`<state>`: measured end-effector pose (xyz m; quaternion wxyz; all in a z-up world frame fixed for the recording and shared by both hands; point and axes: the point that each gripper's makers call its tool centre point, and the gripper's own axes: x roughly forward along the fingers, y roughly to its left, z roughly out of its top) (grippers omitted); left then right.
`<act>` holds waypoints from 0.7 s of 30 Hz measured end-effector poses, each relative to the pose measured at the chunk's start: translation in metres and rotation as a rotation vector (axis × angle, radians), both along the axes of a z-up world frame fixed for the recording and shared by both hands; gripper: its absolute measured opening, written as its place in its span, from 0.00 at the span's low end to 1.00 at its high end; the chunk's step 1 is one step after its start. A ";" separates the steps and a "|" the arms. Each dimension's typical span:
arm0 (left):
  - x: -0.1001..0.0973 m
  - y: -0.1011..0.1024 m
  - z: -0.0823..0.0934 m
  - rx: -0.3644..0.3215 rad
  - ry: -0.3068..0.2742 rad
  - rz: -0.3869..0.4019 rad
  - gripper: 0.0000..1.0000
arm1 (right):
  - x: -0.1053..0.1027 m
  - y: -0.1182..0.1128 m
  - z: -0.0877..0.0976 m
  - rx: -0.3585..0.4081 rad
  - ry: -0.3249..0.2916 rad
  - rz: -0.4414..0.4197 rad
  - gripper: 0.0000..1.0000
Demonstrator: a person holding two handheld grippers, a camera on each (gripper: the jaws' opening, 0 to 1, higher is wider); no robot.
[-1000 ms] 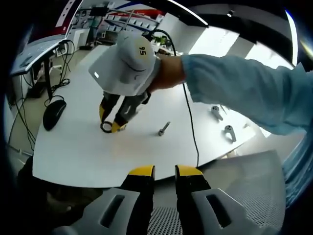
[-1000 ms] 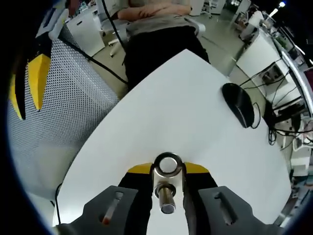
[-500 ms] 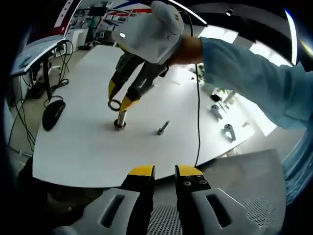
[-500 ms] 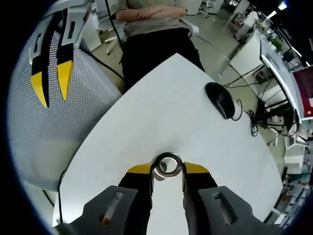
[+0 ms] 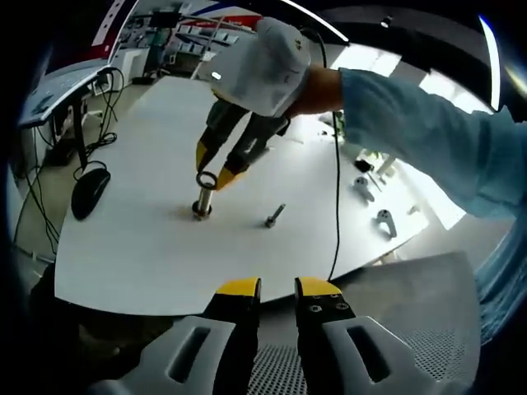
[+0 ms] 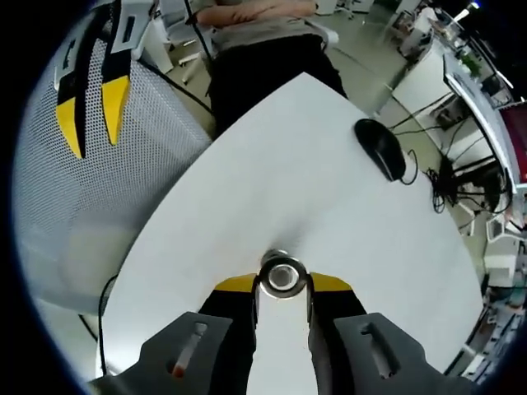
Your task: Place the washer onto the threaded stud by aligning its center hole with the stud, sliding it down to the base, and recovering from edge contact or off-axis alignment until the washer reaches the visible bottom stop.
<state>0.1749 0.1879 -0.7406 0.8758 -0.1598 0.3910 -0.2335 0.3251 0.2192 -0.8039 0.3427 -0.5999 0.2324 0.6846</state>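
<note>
Right gripper point(image 6: 282, 284): clamping the washer point(image 6: 282, 275) between its yellow-tipped jaws at the lower centre of the right gripper view. In the left gripper view the same gripper point(image 5: 212, 172) is reaching down from the upper centre, held by a hand in a white glove point(image 5: 262, 66) with a light blue sleeve point(image 5: 428, 140) running off to the right.
Washer: a metal ring point(image 5: 206, 179), sitting directly above the top of the threaded stud point(image 5: 201, 202), touching or nearly touching it; cannot tell whether the hole is over the tip.
Threaded stud: standing upright on the white surface point(image 5: 148, 239), left of centre in the left gripper view. In the right gripper view its top point(image 6: 275, 257) is peeking out just behind the washer.
Left gripper point(image 5: 277, 288): jaws nearly together with a narrow gap, holding nothing, hanging over a perforated grey panel point(image 5: 428, 304) at the bottom of its own view; also showing at the upper left of the right gripper view point(image 6: 92, 99).
Loose bolt point(image 5: 275, 216): lying on the surface right of the stud, apart from it.
Metal fittings point(image 5: 365, 189): two small pieces lying toward the right edge of the surface.
Computer mouse point(image 5: 90, 192): black, resting at the left edge of the surface; at the upper right in the right gripper view point(image 6: 380, 148).
Black cable point(image 5: 336, 206): trailing down across the surface from the gloved hand.
Person point(image 6: 263, 49): seated at the far end of the surface, top centre of the right gripper view.
</note>
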 end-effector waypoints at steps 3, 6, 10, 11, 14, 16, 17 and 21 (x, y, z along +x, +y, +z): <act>0.000 0.000 0.000 -0.001 0.000 0.001 0.14 | 0.002 -0.001 -0.005 -0.007 -0.001 -0.002 0.24; 0.000 0.000 0.000 -0.003 -0.001 0.003 0.14 | 0.003 -0.002 -0.007 -0.009 -0.001 -0.006 0.24; 0.000 0.000 0.000 -0.004 0.000 0.005 0.14 | 0.002 -0.002 -0.011 -0.017 0.004 -0.010 0.24; 0.000 0.000 0.000 -0.004 0.000 0.005 0.15 | 0.001 -0.001 -0.012 -0.021 0.005 -0.008 0.24; 0.001 0.000 0.000 -0.004 0.001 0.005 0.15 | 0.001 -0.001 -0.016 -0.033 0.000 -0.002 0.24; 0.001 0.000 0.000 -0.005 0.000 0.005 0.15 | 0.002 -0.001 -0.019 -0.039 0.001 -0.001 0.24; 0.001 0.000 0.000 -0.005 0.001 0.006 0.15 | 0.002 -0.002 -0.021 -0.045 0.005 -0.004 0.24; 0.001 0.000 0.000 -0.007 0.000 0.007 0.15 | 0.002 -0.002 -0.030 -0.062 0.003 0.001 0.24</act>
